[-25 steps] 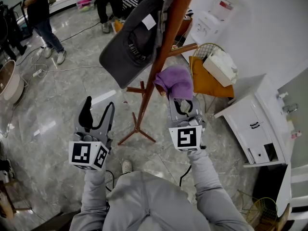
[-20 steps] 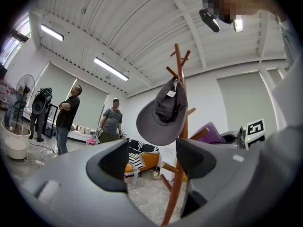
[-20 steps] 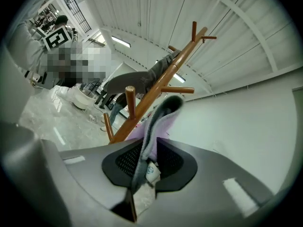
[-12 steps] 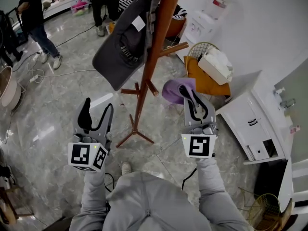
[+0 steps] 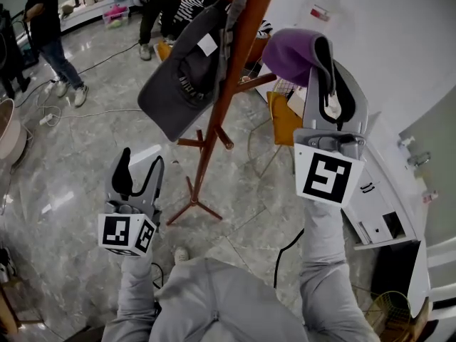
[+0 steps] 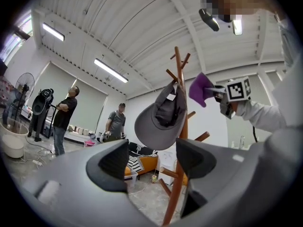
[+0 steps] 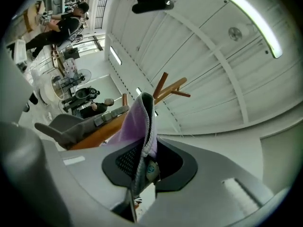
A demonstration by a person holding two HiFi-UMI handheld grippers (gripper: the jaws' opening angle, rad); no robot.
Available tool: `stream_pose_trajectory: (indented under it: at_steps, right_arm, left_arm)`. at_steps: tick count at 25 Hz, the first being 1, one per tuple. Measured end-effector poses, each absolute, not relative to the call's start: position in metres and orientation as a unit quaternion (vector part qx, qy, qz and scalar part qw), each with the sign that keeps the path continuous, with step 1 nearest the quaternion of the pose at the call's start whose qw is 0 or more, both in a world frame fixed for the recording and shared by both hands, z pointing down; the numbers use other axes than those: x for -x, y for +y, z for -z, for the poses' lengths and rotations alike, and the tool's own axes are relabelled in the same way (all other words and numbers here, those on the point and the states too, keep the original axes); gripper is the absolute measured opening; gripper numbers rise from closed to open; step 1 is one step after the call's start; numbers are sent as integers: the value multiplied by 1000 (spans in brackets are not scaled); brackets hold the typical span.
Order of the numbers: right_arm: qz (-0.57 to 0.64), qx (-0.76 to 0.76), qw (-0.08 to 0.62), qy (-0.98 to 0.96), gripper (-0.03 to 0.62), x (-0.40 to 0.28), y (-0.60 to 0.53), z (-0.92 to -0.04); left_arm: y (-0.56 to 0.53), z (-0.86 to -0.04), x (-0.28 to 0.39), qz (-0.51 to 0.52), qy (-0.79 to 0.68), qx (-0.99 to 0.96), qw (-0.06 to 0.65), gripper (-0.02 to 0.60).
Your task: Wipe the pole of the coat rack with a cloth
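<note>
Right gripper: squeezed tight on the purple cloth.
Cloth: held up high, just beside the pole.
Left gripper: jaws wide apart, holding nothing, down low.
Grey cap: hangs on the pole's other side.

Floor: grey glossy marble-look tiles, light glare in patches. Coat rack stands mid-floor on splayed wooden feet. White cabinet at right, wire basket in lower-right corner. Cable trails across upper left, near a standing person; 2nd person further back. White round unit at left edge.
</note>
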State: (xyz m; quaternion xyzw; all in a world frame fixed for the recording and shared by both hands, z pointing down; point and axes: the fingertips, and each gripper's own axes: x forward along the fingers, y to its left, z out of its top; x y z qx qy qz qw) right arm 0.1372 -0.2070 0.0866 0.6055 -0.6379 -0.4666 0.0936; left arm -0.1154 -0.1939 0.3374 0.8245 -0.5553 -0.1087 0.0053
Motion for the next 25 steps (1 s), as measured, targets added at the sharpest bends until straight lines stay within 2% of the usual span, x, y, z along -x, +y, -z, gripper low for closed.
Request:
stream_pose_trajectory:
  at_steps: [3,10,25]
  right_arm:
    - [447,-610,142,-639,52,-125,-236,-101]
    - [411,-566,200,-686,52,-95,-257,-166]
    - [343,-490,265,-757,52,-80,-236,-270]
  left_arm:
    - [-195,-337,123,109,-561,-820,5,339]
    - [-195,-345,133,104,-571,-814,12,338]
    - [-200,-353,107,99,-547,-831,23,339]
